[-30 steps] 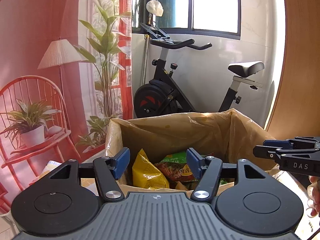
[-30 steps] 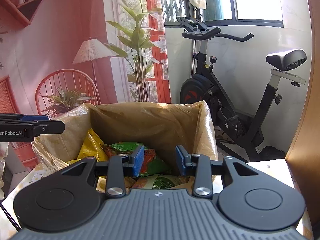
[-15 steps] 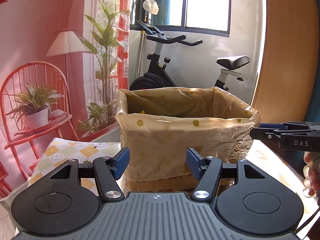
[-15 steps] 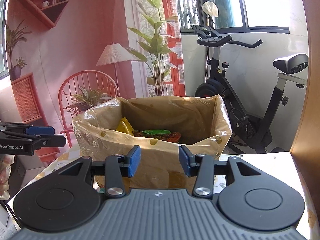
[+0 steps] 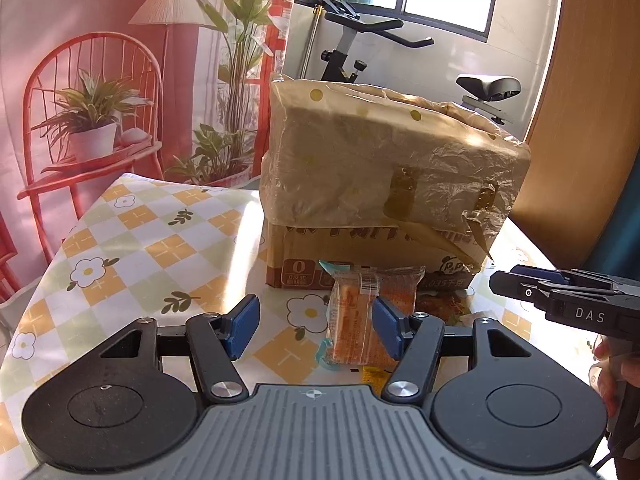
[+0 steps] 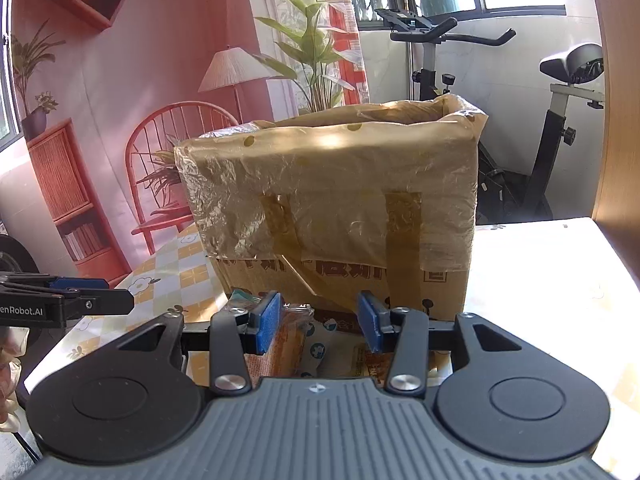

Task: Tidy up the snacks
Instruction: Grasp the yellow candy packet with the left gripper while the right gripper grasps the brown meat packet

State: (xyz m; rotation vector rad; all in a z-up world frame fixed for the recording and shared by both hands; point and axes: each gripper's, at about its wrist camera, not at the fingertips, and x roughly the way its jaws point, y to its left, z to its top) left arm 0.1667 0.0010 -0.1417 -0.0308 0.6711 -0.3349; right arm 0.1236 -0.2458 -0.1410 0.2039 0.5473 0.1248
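We hold the left gripper (image 5: 316,330) angled down over the table (image 5: 132,256), blue pads spread and gripping nothing, a clear-wrapped orange snack packet (image 5: 354,320) lying flat on the floral checked oilcloth just ahead of the right pad; our right gripper (image 6: 318,322), also tilted down, has just been widening its jaws, nothing pinched, crinkly snack wrappers (image 6: 320,350) lying below its pads; behind the packets stands a cardboard box (image 6: 344,216) lined with wrinkled tan dotted plastic, taped at the front, contents hidden from here
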